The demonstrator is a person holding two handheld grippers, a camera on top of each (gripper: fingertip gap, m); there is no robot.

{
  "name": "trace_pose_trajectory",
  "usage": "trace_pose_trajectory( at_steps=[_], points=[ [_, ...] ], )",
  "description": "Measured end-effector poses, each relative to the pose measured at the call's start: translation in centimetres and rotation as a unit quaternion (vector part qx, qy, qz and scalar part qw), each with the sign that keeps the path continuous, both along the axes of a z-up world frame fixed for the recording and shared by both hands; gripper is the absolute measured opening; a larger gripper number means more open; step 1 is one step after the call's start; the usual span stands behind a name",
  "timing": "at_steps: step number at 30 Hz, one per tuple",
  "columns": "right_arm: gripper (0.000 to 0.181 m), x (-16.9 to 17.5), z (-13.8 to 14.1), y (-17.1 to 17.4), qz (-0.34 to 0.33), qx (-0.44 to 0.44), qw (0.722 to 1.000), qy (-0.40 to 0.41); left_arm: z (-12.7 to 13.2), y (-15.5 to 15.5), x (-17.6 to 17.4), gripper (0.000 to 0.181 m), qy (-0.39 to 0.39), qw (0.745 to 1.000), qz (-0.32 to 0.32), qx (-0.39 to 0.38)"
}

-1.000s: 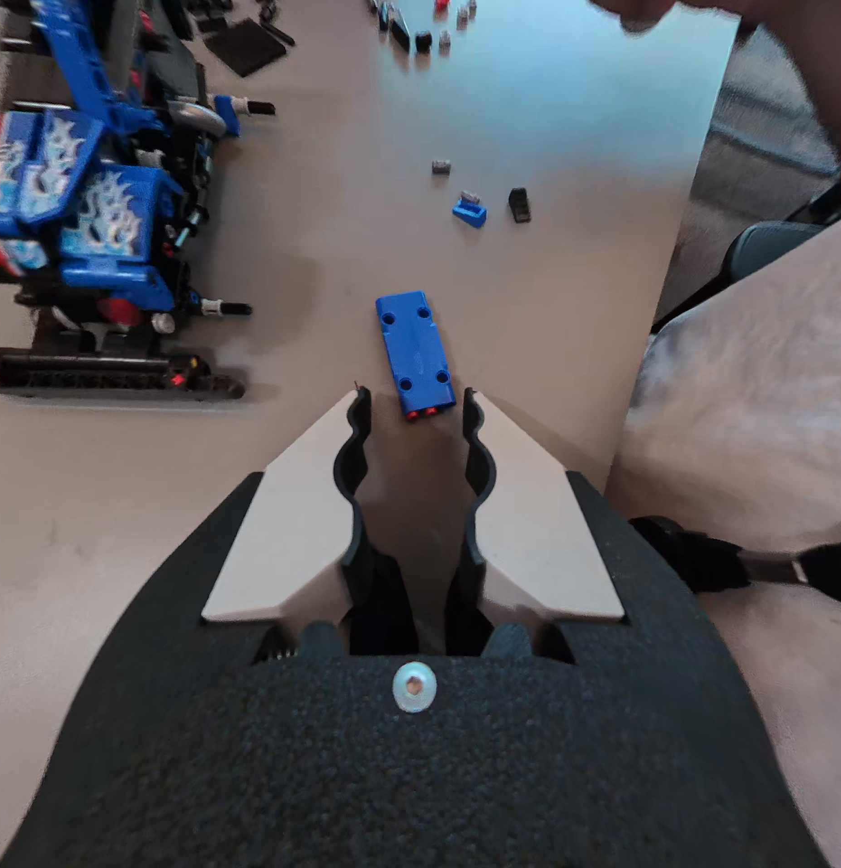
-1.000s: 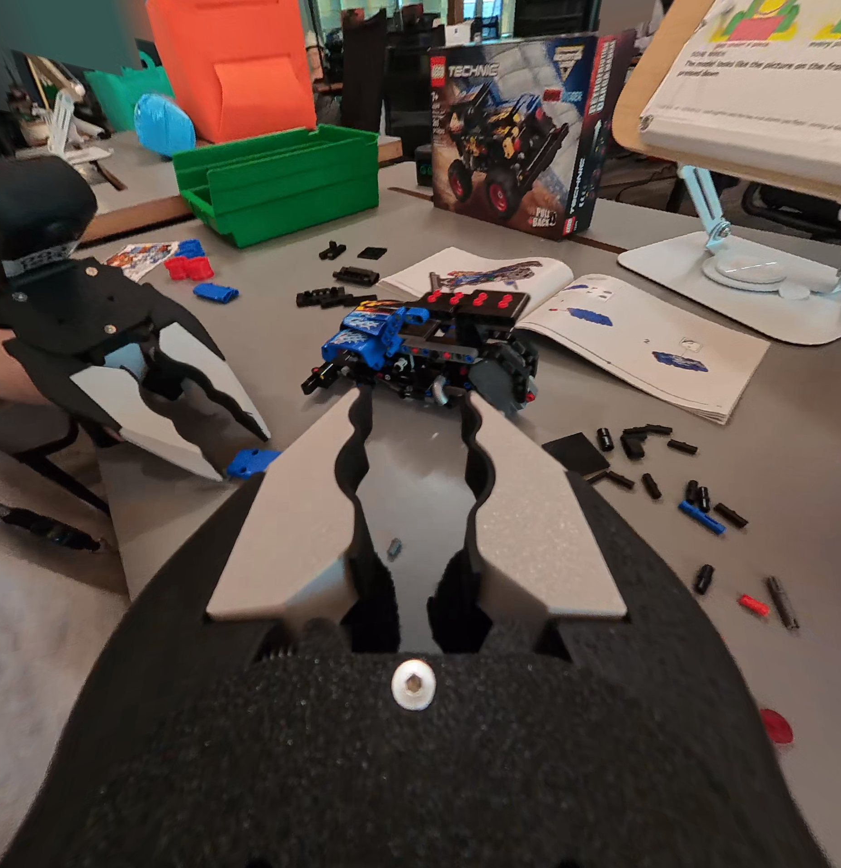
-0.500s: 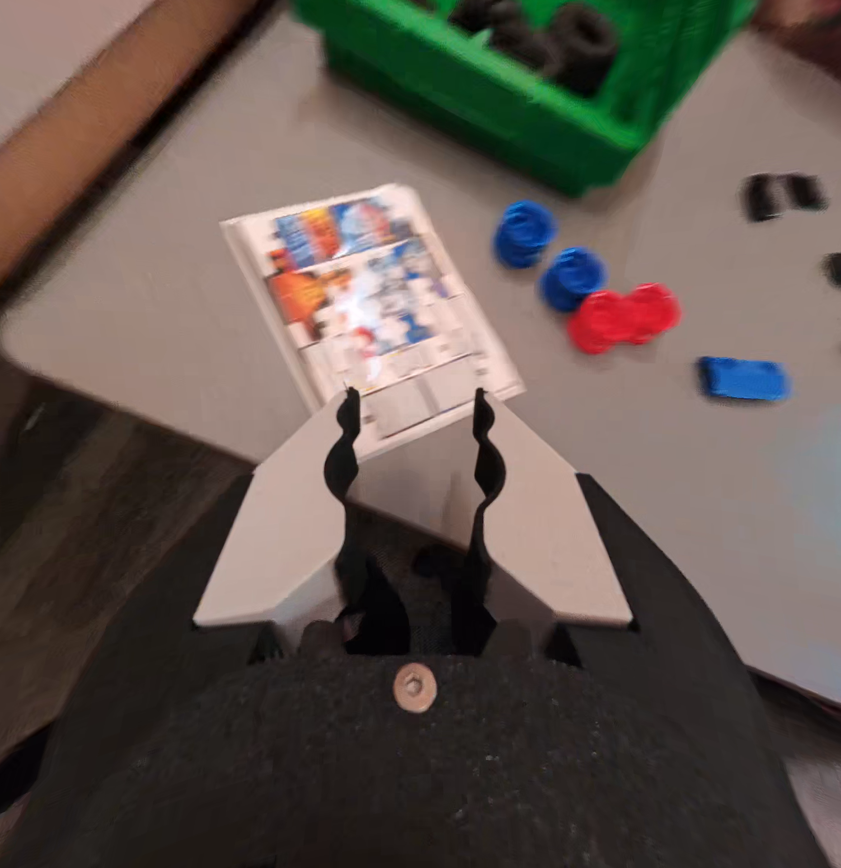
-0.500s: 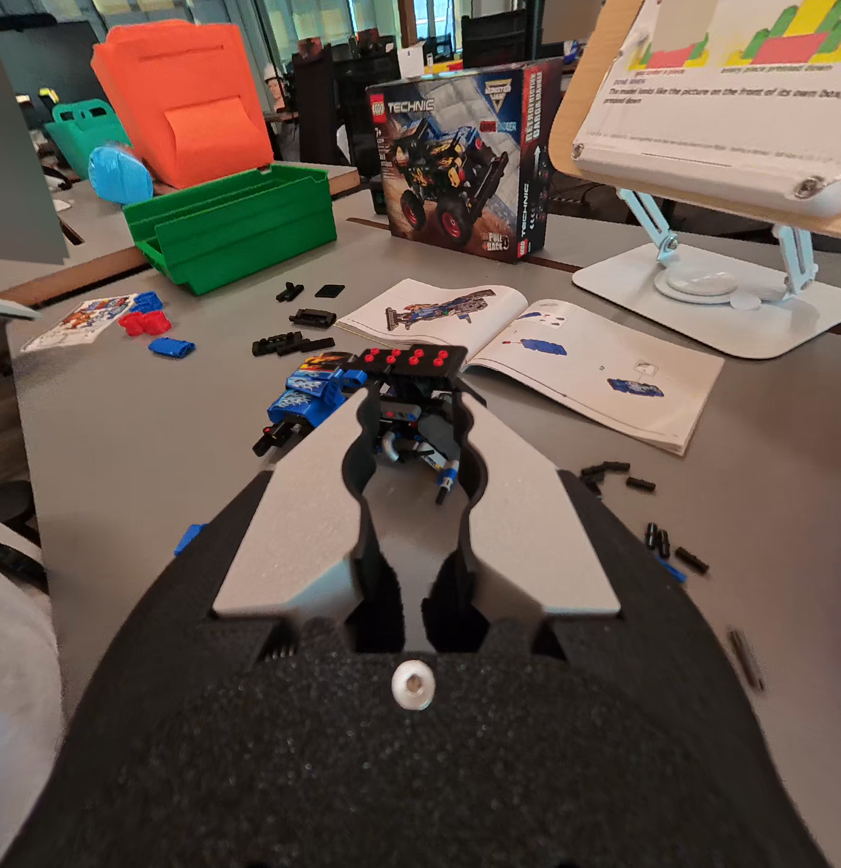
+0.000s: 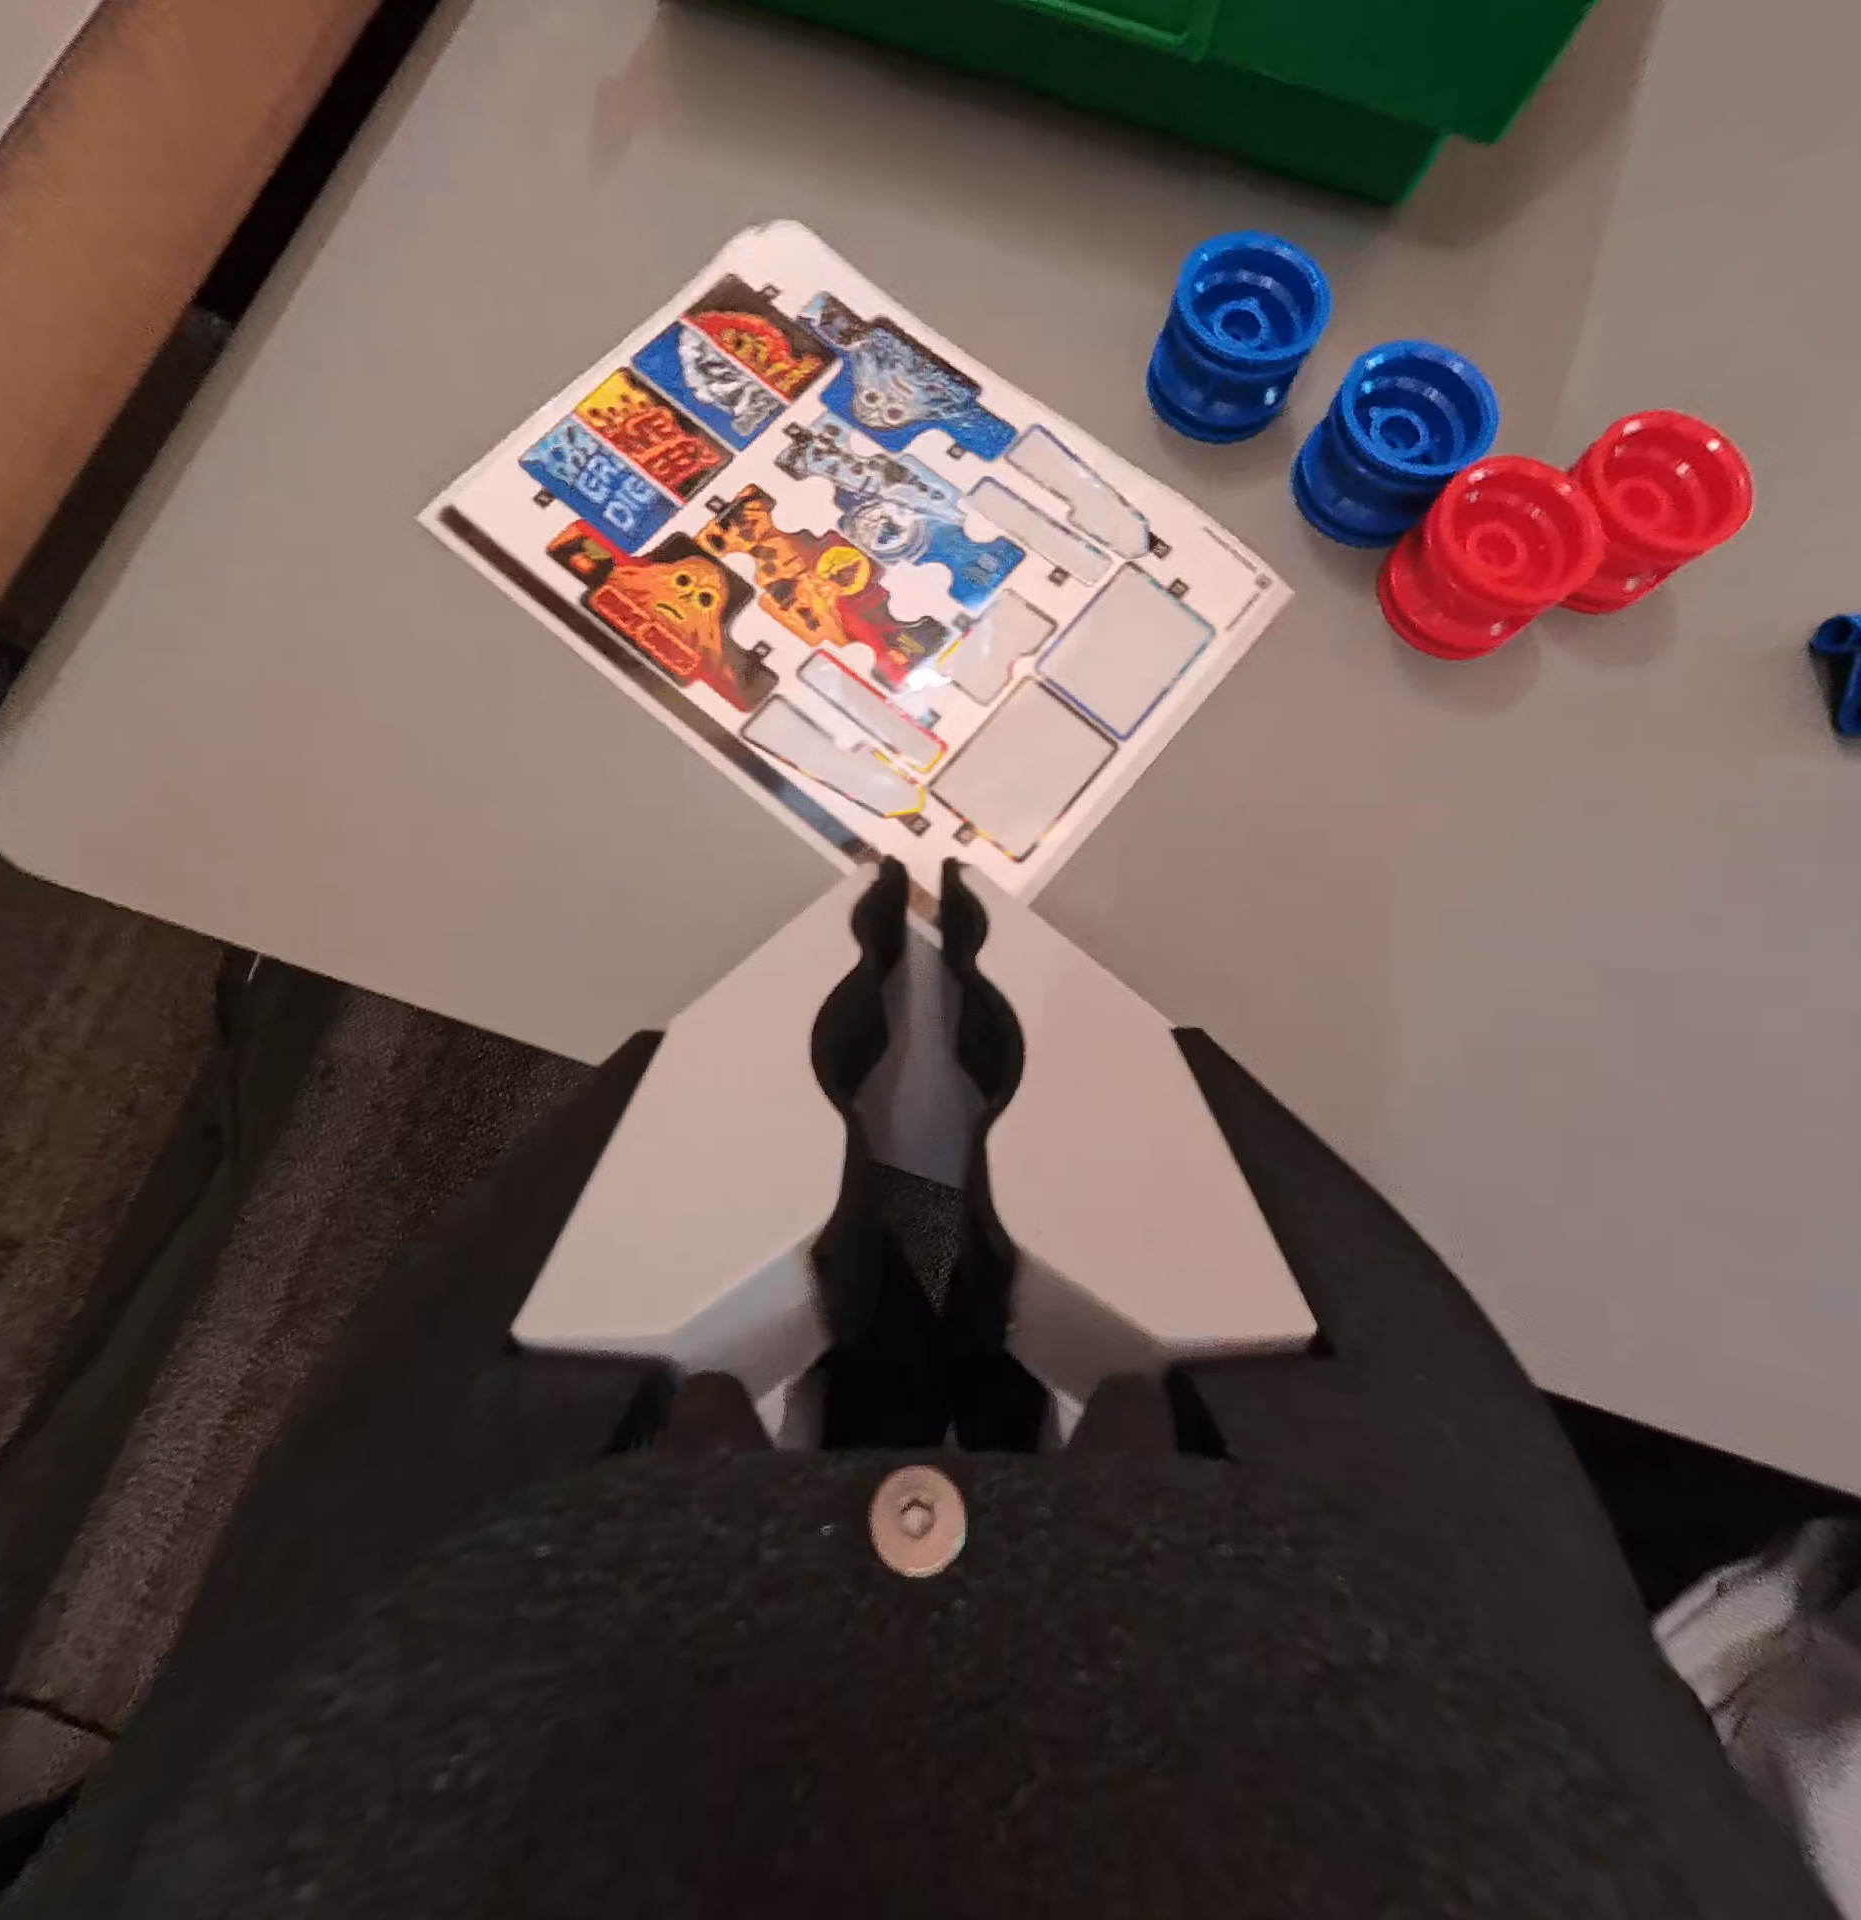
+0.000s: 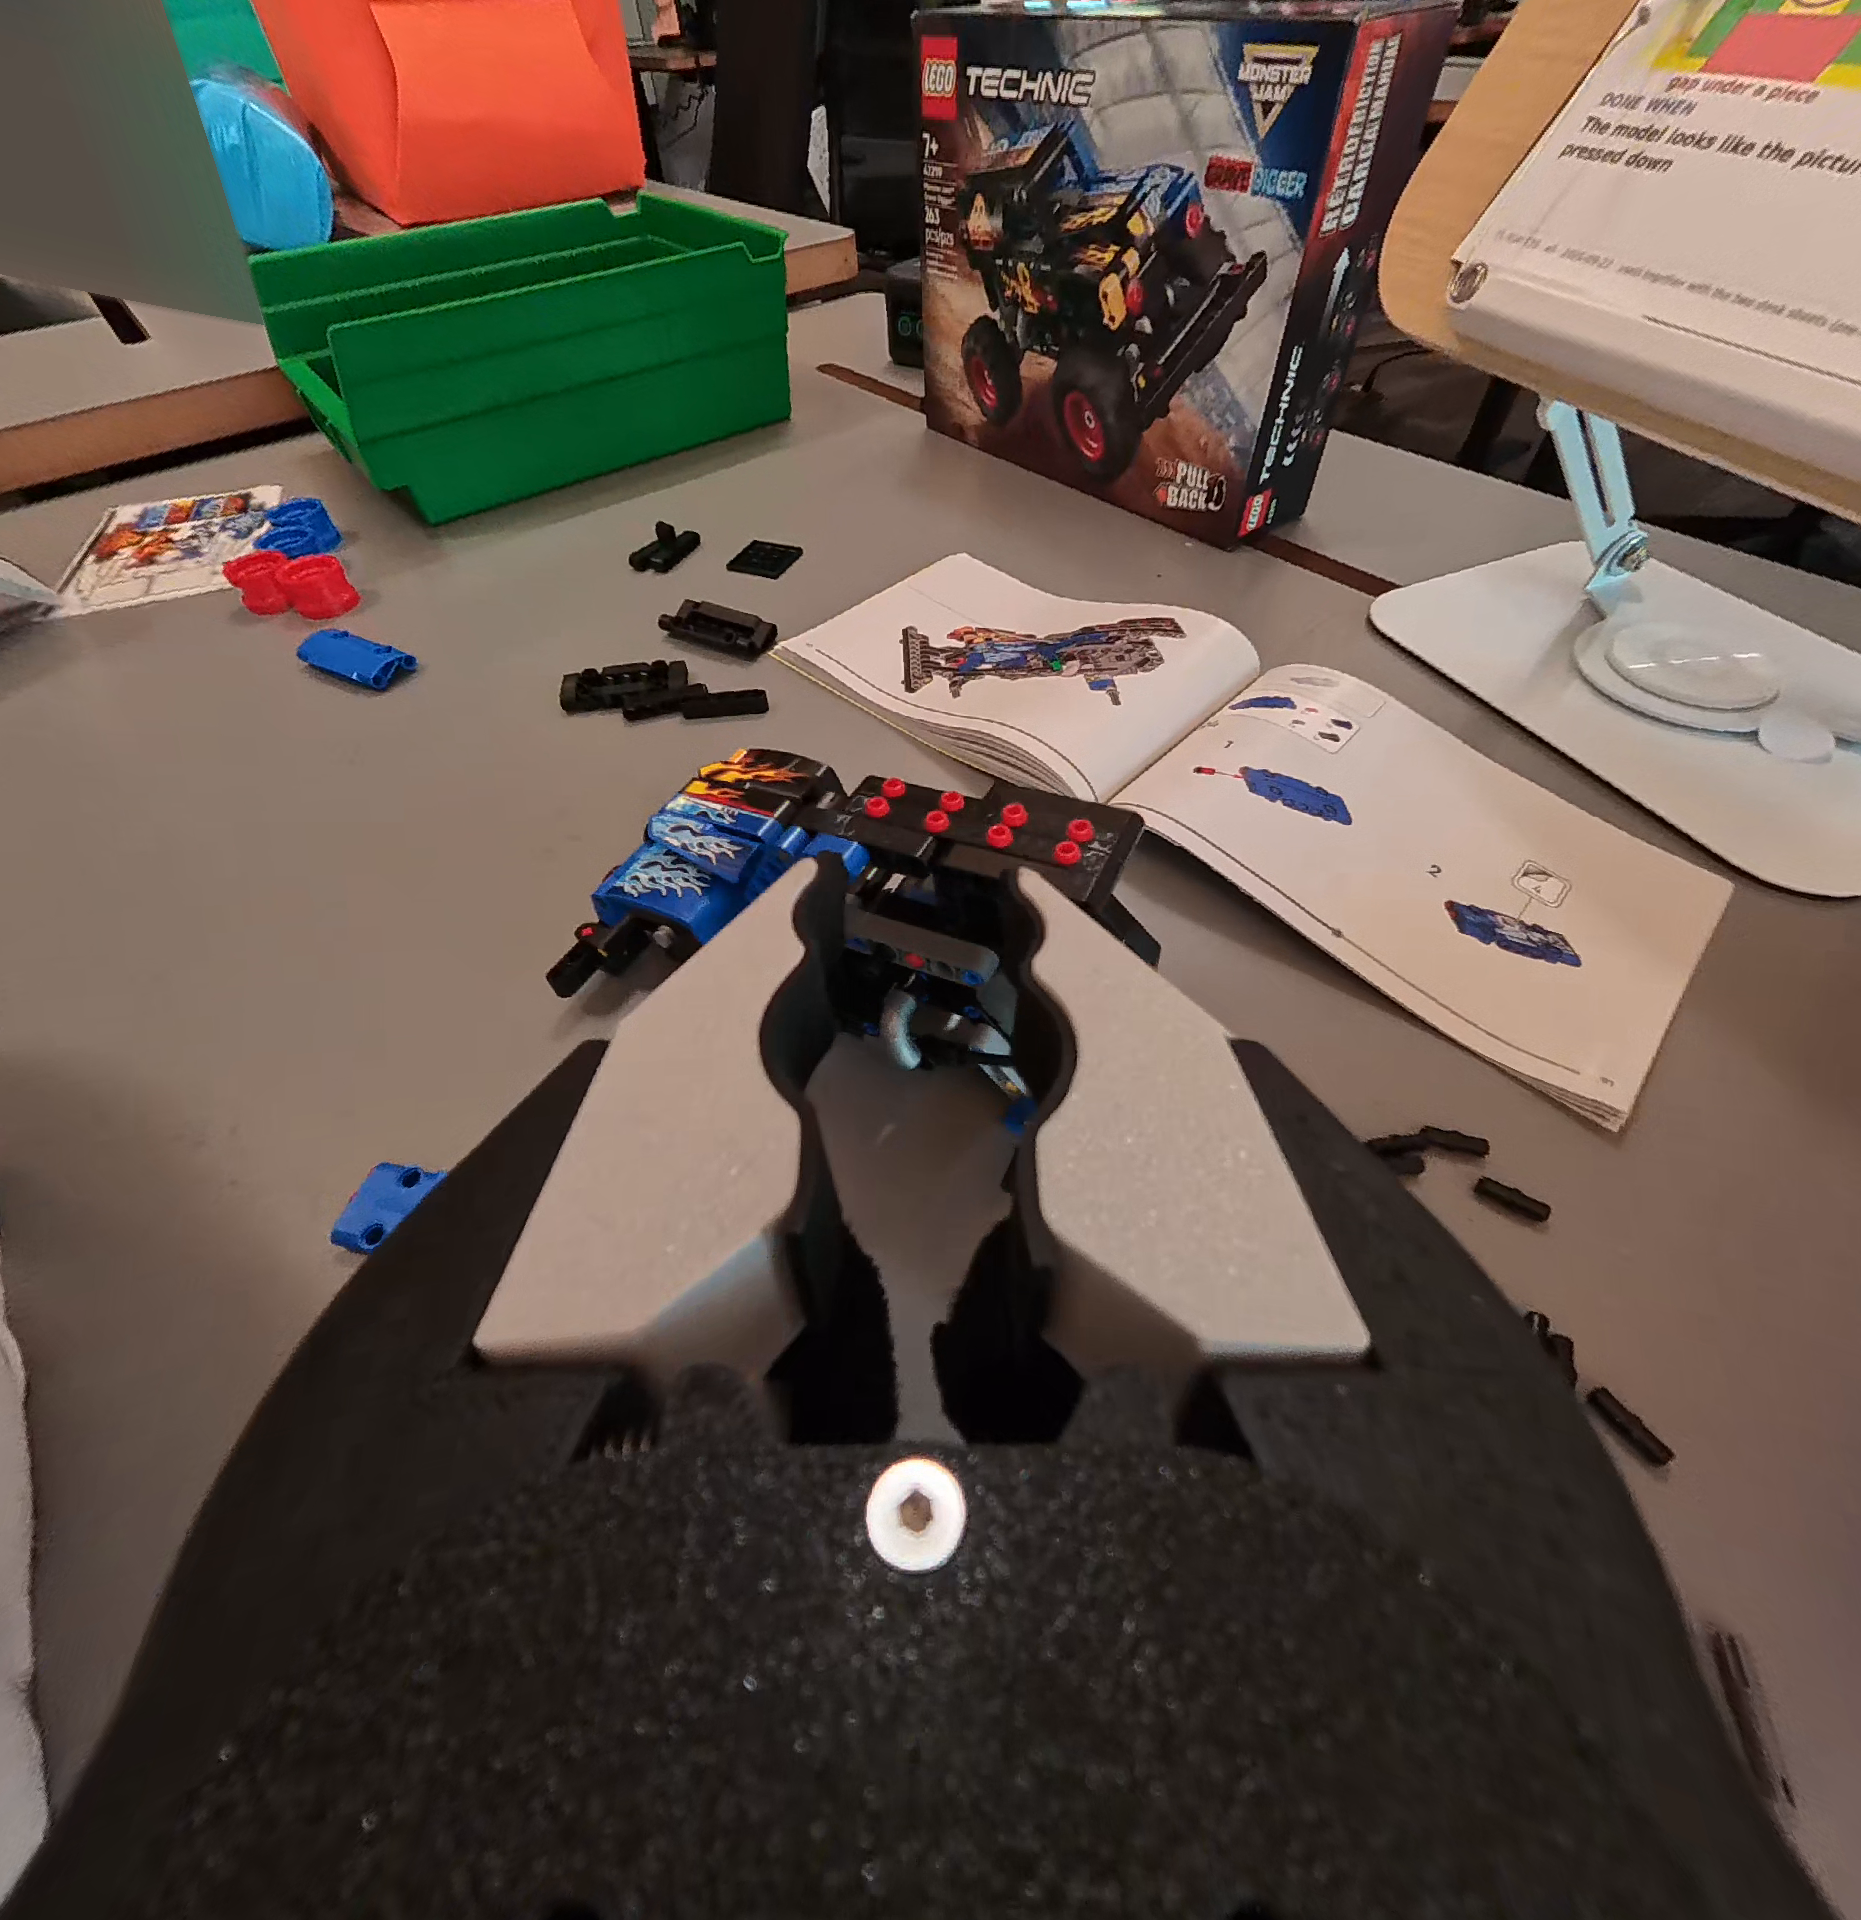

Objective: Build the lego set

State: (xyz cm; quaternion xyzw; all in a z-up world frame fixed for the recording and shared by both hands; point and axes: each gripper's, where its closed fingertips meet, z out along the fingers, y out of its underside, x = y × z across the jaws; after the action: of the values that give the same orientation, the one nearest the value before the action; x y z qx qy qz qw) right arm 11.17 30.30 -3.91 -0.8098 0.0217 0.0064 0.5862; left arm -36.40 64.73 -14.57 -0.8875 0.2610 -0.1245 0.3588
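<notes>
Your grey table (image 5: 1425, 987) carries a white sticker sheet (image 5: 853, 540) printed with orange flame and icy blue designs. Beside it you have two blue wheel hubs (image 5: 1321, 405) and two red wheel hubs (image 5: 1560, 530), with a green bin (image 6: 531, 353) behind. Your half-built truck (image 6: 853, 873) is blue with white flame markings, black with red pins on top. A plain blue panel (image 6: 380, 1205) lies near you. Black pins (image 6: 1508, 1195) dot the grey surface.
</notes>
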Motion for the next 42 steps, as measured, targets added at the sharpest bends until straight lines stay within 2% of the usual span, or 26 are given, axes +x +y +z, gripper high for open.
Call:
trace_pose_trajectory(
  at_steps=[1, 4, 7, 10, 12, 14, 19, 21, 26, 28, 30, 33, 39, 42],
  points=[
    [0.028, -0.2, 0.2, 0.1, 0.005, 0.002, 1.0, 0.001, 0.0, -0.1, 0.2, 0.0, 0.002, 1.0, -0.006, 0.003],
    [0.027, -1.2, 0.7, 0.3, 0.024, 0.008, 1.0, -0.001, 0.1, -0.4, 0.3, 0.0, 0.02, 1.0, -0.013, 0.006],
    [0.027, -1.9, 0.5, 0.5, 0.036, -0.003, 0.999, -0.013, 1.4, -0.1, 0.6, 0.042, 0.034, 0.998, -0.019, 0.04],
    [0.026, -2.4, 0.0, 0.7, 0.044, -0.013, 0.999, -0.022, 1.1, 0.7, 1.1, 0.084, 0.067, 0.996, -0.036, 0.036],
    [0.026, -2.7, -0.3, 0.7, 0.05, -0.018, 0.998, -0.022, 0.1, 1.2, 1.3, 0.09, 0.063, 0.997, -0.038, 0.013],
    [0.026, -2.9, -0.6, 0.7, 0.053, -0.024, 0.998, -0.024, -0.2, 1.3, 1.9, 0.082, 0.02, 0.999, -0.032, -0.025],
    [0.025, -3.6, -1.1, 0.6, 0.059, -0.029, 0.998, -0.02, -0.1, 1.4, 2.2, 0.06, 0.012, 1.0, -0.026, -0.001],
    [0.025, -3.8, -1.2, 0.7, 0.062, -0.031, 0.997, -0.018, 0.0, 1.1, 2.6, 0.04, 0.009, 0.999, -0.037, 0.002],
    [0.024, -4.5, -0.9, 1.2, 0.08, -0.032, 0.996, -0.024, 0.2, 0.6, 2.7, 0.032, 0.025, 0.999, -0.042, 0.025],
    [0.024, -5.0, -0.6, 1.4, 0.09, -0.029, 0.995, -0.026, 0.8, 0.3, 2.6, 0.03, 0.042, 0.996, -0.047, 0.057],
    [0.024, -6.1, 0.0, 1.8, 0.11, -0.019, 0.994, -0.021, 2.2, 0.1, 2.5, 0.026, 0.056, 0.992, -0.052, 0.105],
    [0.024, -8.9, 1.4, 3.1, 0.159, 0.012, 0.987, 0.0, 5.6, -0.8, 3.3, 0.023, 0.054, 0.977, -0.074, 0.194],
    [0.028, -17.7, 4.4, 9.5, 0.265, 0.056, 0.954, 0.126, 11.7, -6.0, 8.8, 0.008, 0.013, 0.925, -0.179, 0.334],
    [0.051, -22.2, 4.7, 12.4, 0.313, 0.051, 0.935, 0.161, 13.4, -10.1, 12.5, 0.006, -0.045, 0.897, -0.245, 0.364]
  ],
)
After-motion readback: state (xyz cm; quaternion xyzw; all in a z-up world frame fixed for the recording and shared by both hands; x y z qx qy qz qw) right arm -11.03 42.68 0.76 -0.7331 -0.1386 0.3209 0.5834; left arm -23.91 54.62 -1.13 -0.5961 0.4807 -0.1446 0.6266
